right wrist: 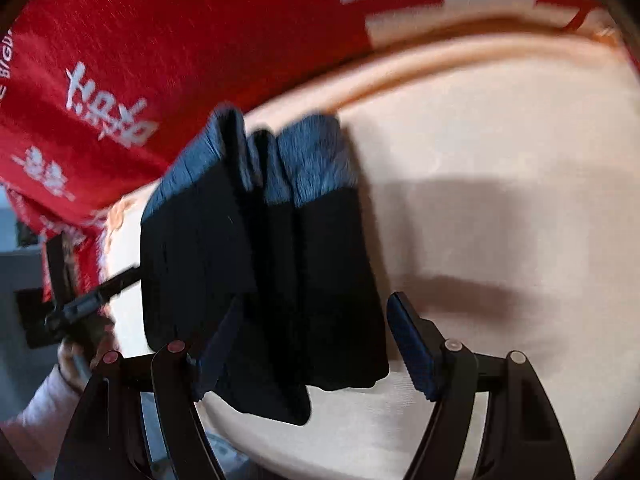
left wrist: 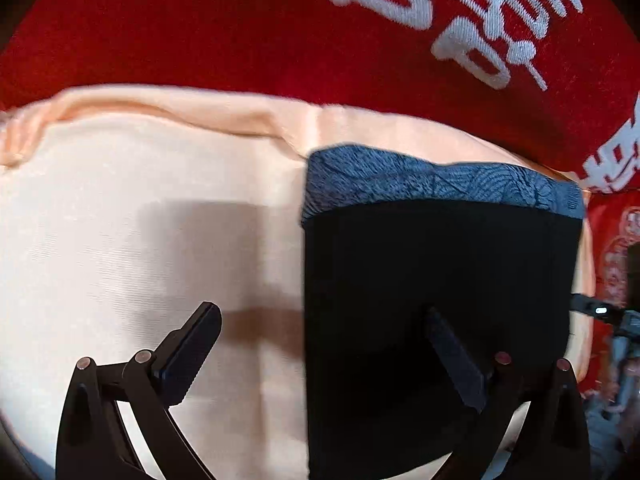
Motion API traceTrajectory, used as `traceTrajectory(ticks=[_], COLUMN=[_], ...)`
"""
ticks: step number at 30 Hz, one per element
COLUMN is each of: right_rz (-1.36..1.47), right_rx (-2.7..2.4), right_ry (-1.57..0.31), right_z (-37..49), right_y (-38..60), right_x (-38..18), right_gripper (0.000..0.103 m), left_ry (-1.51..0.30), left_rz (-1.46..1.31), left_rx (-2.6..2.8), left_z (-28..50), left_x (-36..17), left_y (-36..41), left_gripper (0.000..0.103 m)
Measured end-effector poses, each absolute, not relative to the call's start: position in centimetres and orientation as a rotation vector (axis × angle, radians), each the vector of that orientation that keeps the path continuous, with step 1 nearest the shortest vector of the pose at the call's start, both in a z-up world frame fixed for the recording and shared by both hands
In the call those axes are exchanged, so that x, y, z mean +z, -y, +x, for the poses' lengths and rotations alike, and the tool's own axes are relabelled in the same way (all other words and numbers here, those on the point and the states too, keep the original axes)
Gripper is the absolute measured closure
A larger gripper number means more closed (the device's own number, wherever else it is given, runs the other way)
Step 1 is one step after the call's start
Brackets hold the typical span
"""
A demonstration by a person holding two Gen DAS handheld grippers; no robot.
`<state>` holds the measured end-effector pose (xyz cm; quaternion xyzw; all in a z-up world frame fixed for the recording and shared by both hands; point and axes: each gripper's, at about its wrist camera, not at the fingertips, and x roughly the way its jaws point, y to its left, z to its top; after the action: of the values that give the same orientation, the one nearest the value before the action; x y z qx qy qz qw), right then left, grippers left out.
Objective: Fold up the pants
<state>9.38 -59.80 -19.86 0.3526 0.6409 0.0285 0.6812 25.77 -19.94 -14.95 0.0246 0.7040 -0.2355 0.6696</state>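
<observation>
Black pants (left wrist: 432, 280), blue waistband, folded compact on peach cloth (left wrist: 140, 220) – soft, light, floppy; left gripper (left wrist: 324, 344) and right gripper (right wrist: 316, 344) both spread, empty; best hold: thick folded edge

Two handheld grippers are shown, one in each wrist view. The left gripper (left wrist: 326, 354) is built from glossy black linkage arms joined by round pins; silver-grey pin heads are seen on one side, dark red ones on the other. Flat dark finger pads (left wrist: 188, 354) with a fine ribbed inner face are fitted at the tips. The right gripper (right wrist: 308, 354) is made the same way, with reddish pin heads on one linkage, pale ones on the other, and a ribbed, navy-tinged pad (right wrist: 412, 350). A person's hand (right wrist: 74, 354) is seen at the lower edge, and a pale, light-coloured sleeve (right wrist: 34, 412) is worn.
</observation>
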Motion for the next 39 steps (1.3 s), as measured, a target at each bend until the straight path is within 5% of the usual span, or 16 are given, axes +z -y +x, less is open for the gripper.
traceTrajectory(ticks=[24, 26, 34, 39], right_rz=[0.992, 0.984, 1.056, 1.088], right_rx=[0.296, 0.285, 0.305, 0.32], right_ry=[-1.369, -1.385, -1.348, -1.31], right_z=[11.7, 11.8, 11.0, 10.4], right_y=[61.0, 61.1, 61.0, 60.5], right_x=[-23.4, -23.4, -21.8, -20.2], right_gripper=[0.022, 0.024, 0.061, 0.064], left_ry=[-1.606, -1.588, -1.502, -1.505], left_rz=[-0.077, -0.071, -0.018, -0.071], left_rx=[-0.648, -0.649, -0.669, -0.676], left_z=[25.4, 25.2, 23.5, 23.2], left_x=[-16.8, -16.4, -13.0, -11.6], left_y=[22.2, 22.3, 22.8, 21.4], left_gripper=[0.0, 0.006, 0.04, 0.048])
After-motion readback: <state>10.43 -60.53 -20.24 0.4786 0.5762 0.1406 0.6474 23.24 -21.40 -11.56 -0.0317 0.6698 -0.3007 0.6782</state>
